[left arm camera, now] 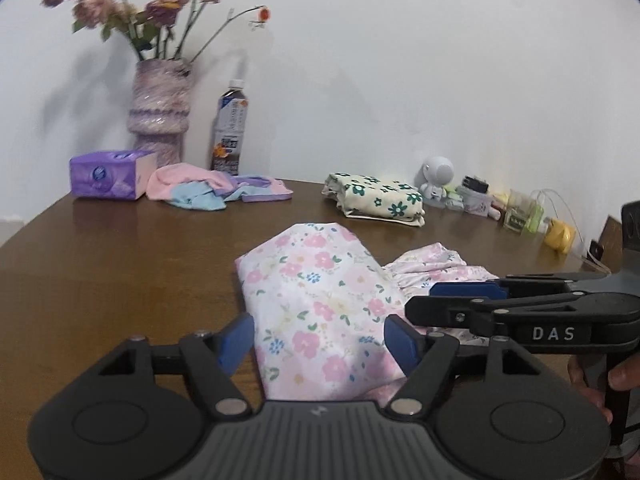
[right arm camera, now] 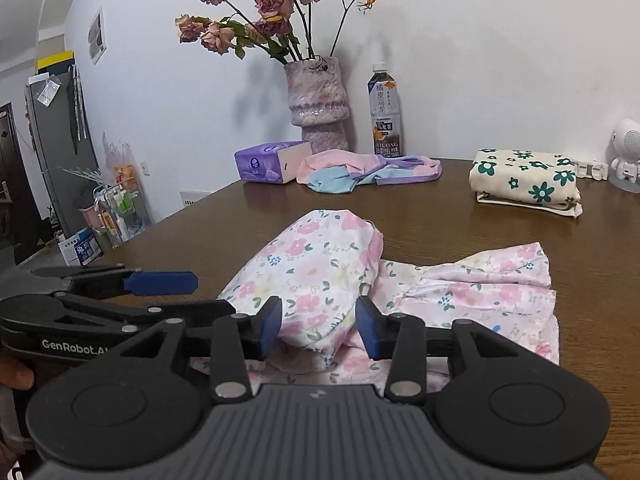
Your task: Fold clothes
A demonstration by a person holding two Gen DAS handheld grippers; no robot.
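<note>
Near the table's front edge, both grippers, left gripper (left arm camera: 320,338) and right gripper (right arm camera: 319,326), straddle the pink floral garment (left arm camera: 316,296) with fingers open, gripping nothing; mid-fold, judging by the raised flap; next, close on the near hem.

- Garment (right arm camera: 320,264): white, pink flowers, green leaves.
- Folded cloth (right arm camera: 526,178): cream, dark green flowers.
- Crumpled clothes (right arm camera: 360,170): pink, light blue, lilac.
- Tissue box (right arm camera: 268,162): purple.
- Vase (right arm camera: 318,100): mottled lilac.
- Worktop (right arm camera: 440,216): dark brown.

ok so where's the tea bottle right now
The oolong tea bottle stands upright at the table's far edge against the wall, just right of the purple vase, behind the crumpled pink-and-blue cloth.
</note>
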